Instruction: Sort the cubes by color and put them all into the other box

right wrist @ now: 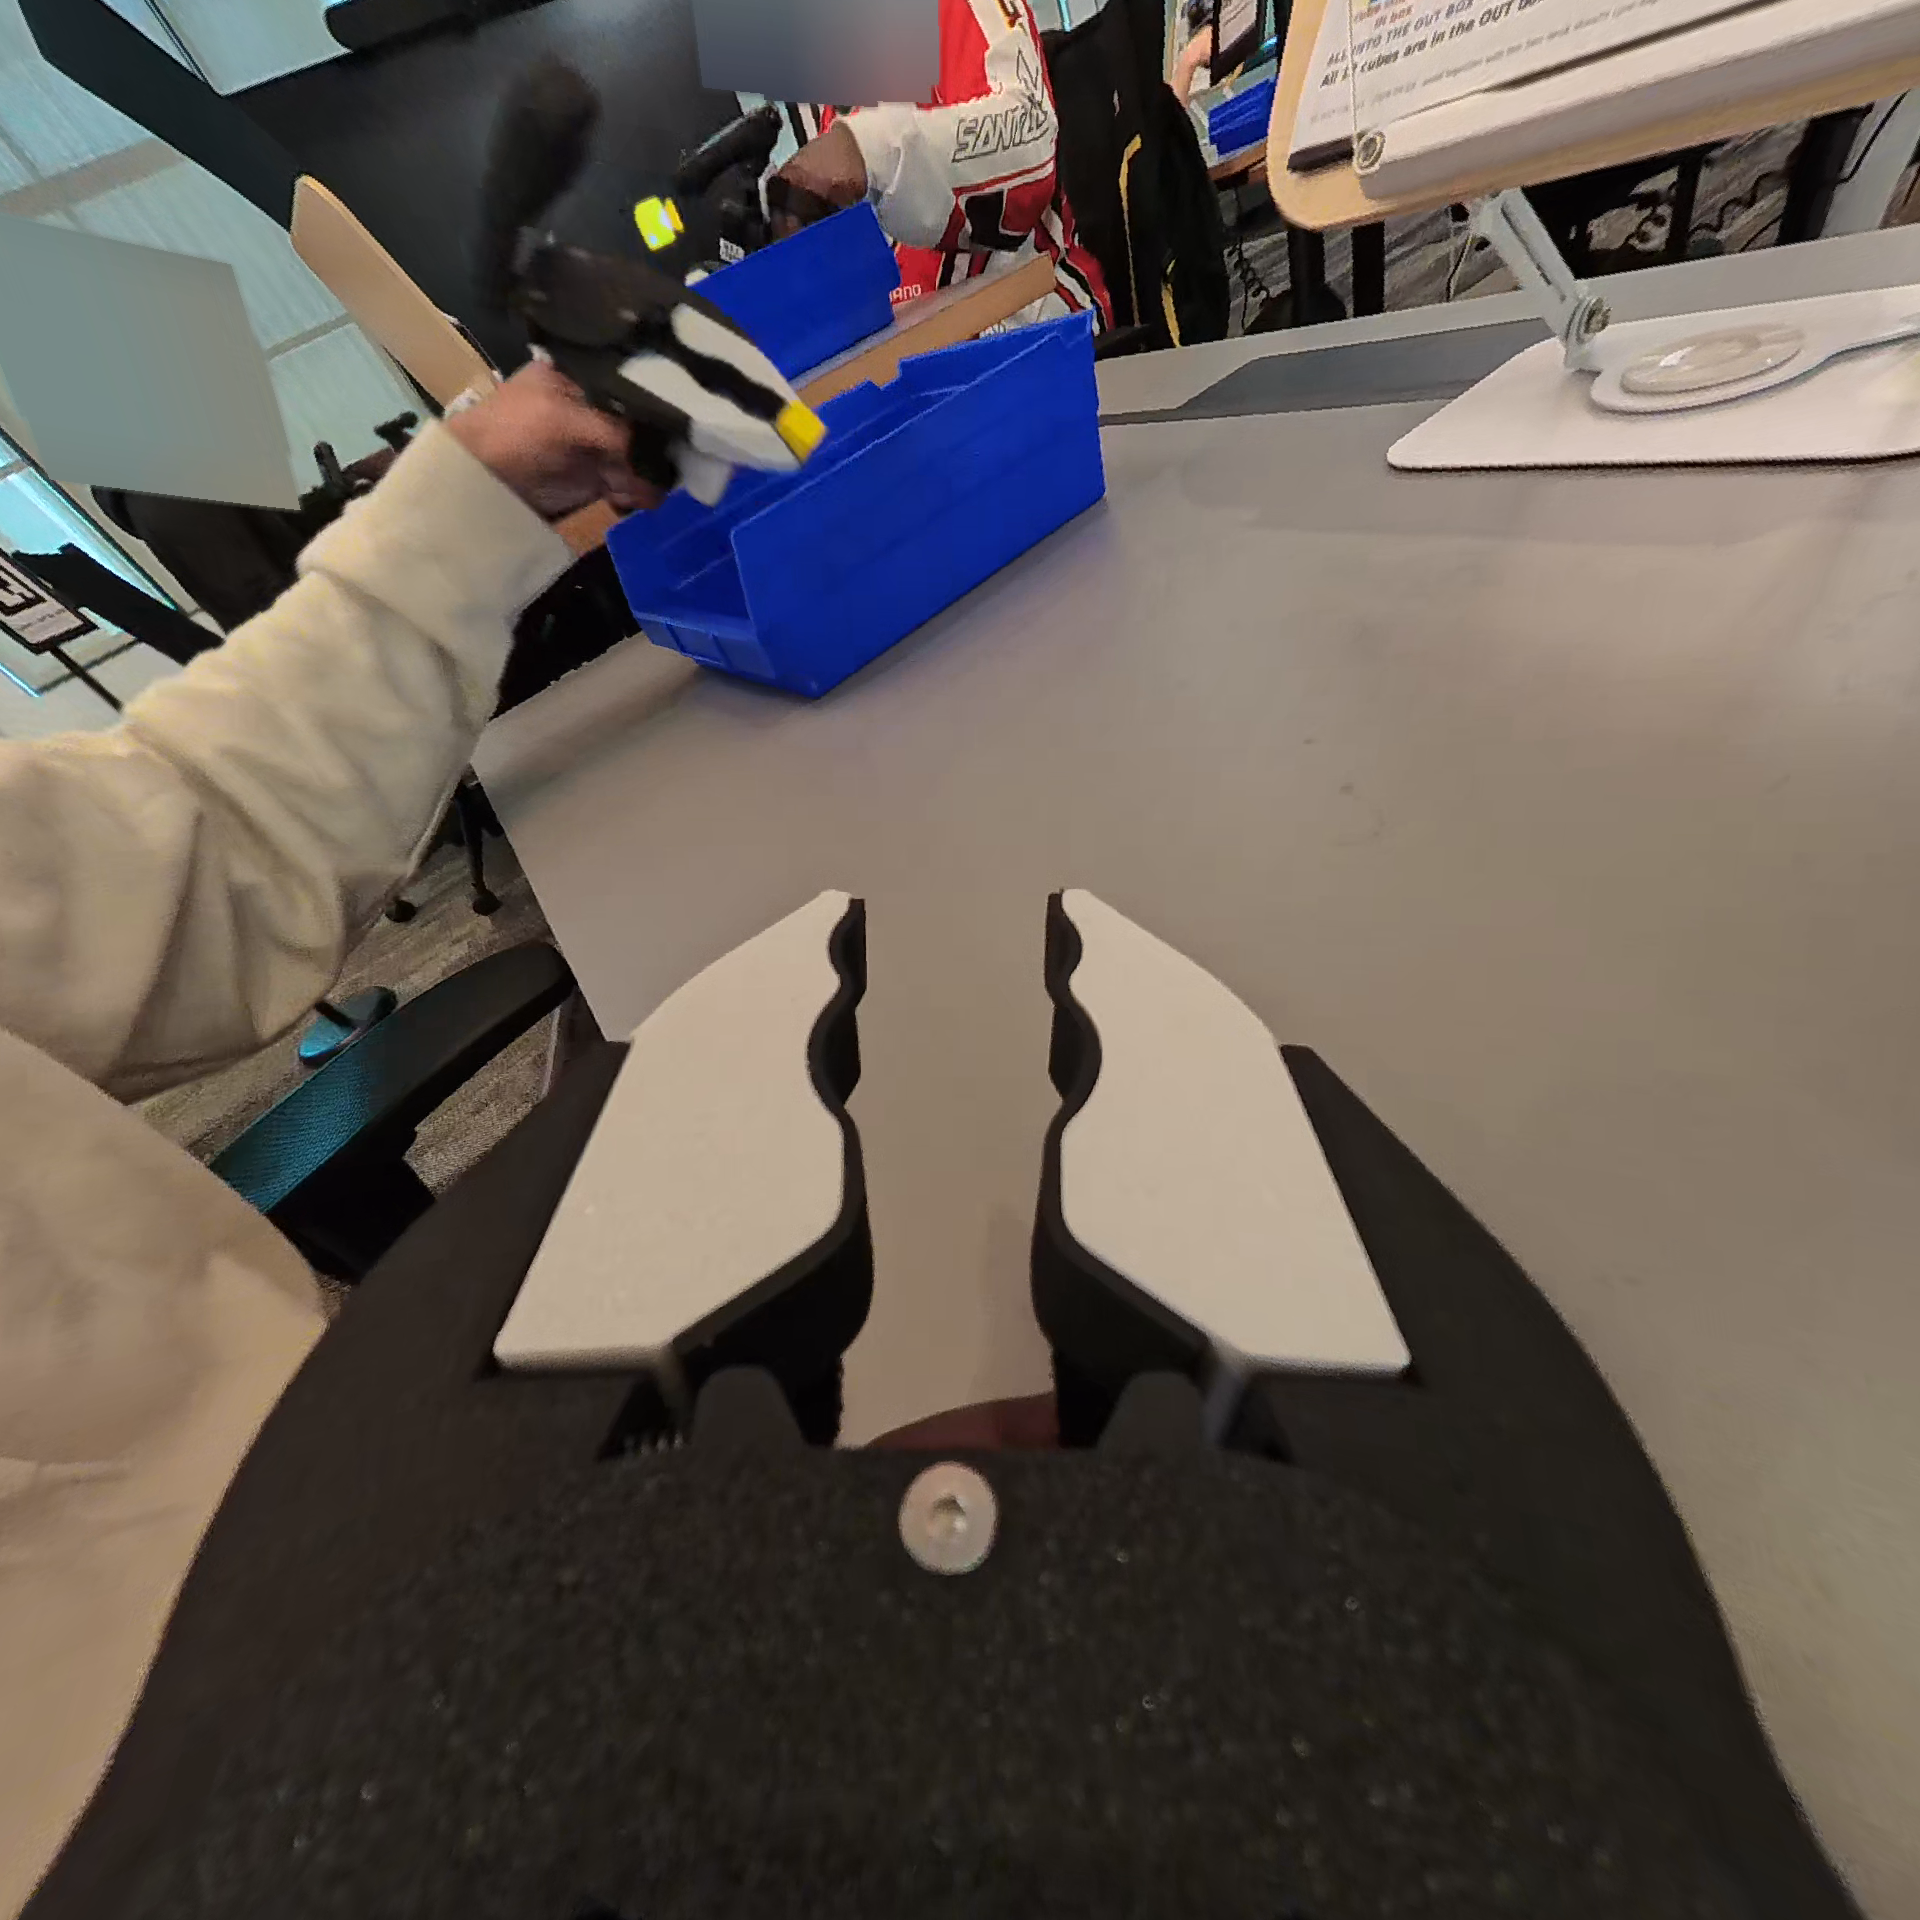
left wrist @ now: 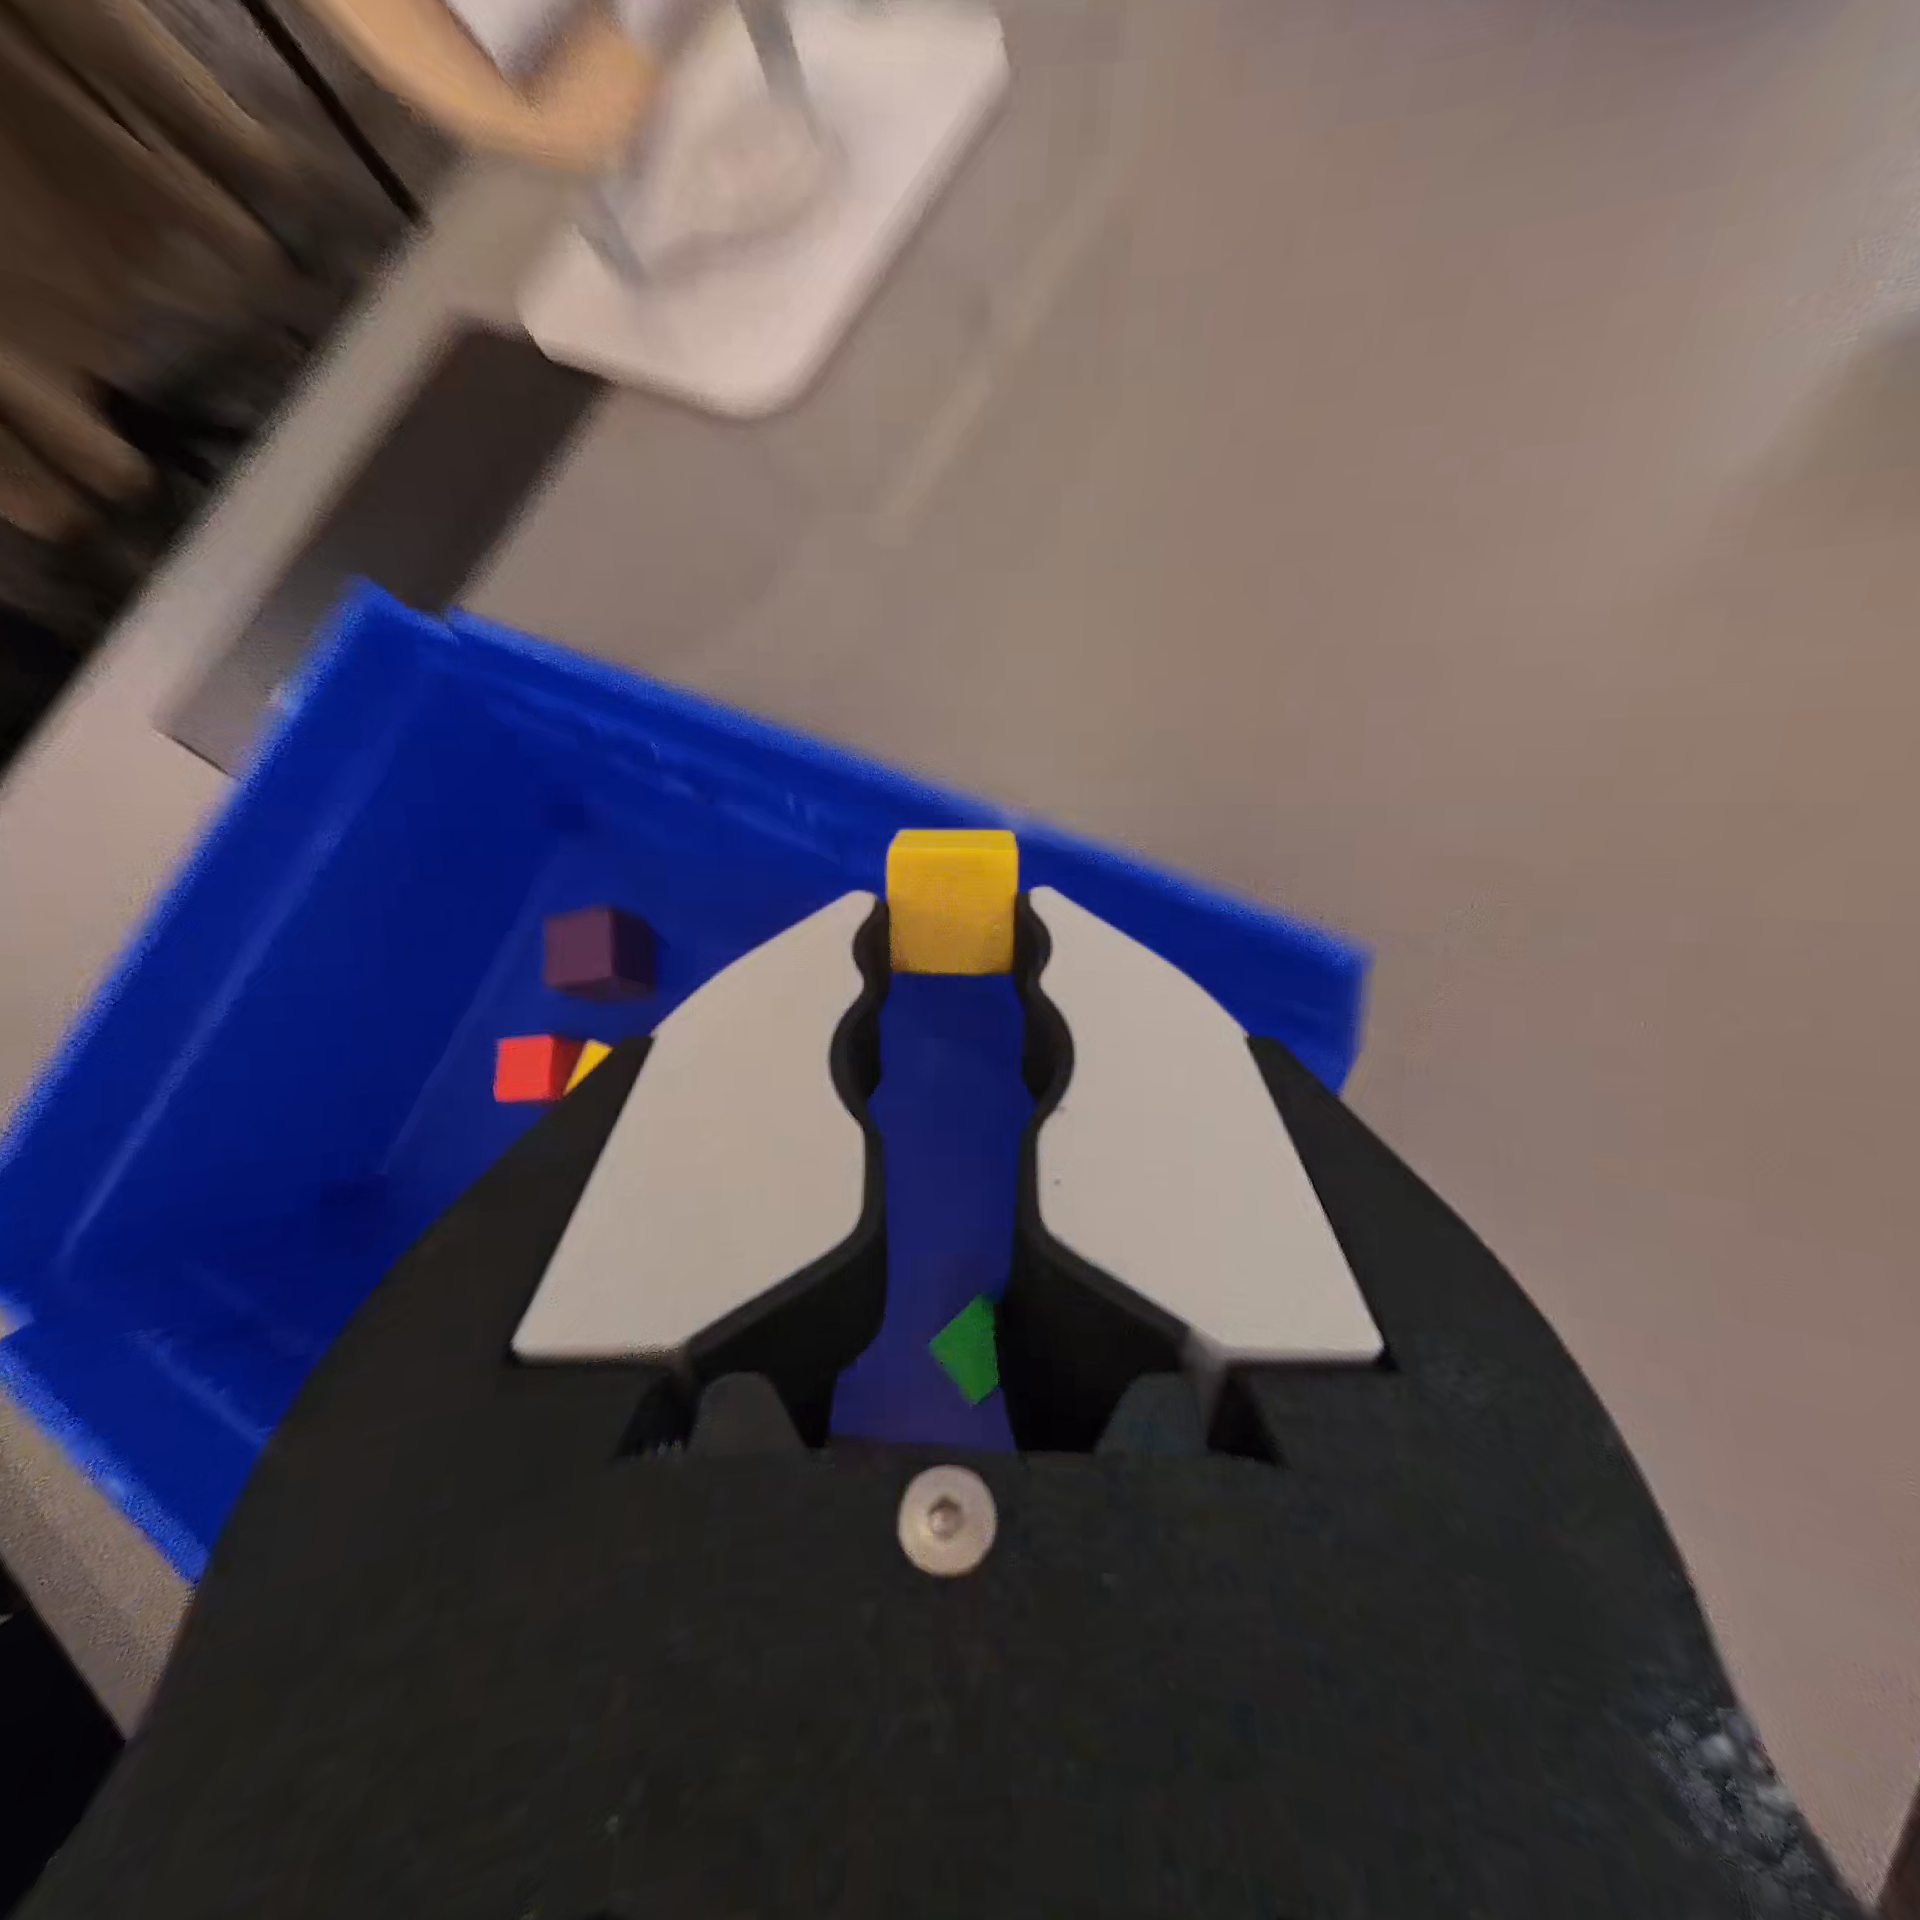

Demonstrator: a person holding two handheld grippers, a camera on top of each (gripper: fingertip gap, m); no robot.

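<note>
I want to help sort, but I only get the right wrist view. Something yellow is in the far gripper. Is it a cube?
Observer: Yes. Up close, the left gripper is shut on a yellow cube at its fingertips.
Operator: What's inside the blue box under it? I only see the walls.
Observer: A purple cube lies on the floor of the blue box.
Operator: Any more?
Observer: A red cube touches another yellow cube that the finger partly hides, and a green cube shows between the fingers.
Operator: Is my gripper holding anything?
Observer: No, the right gripper is open over the grey table.
</note>
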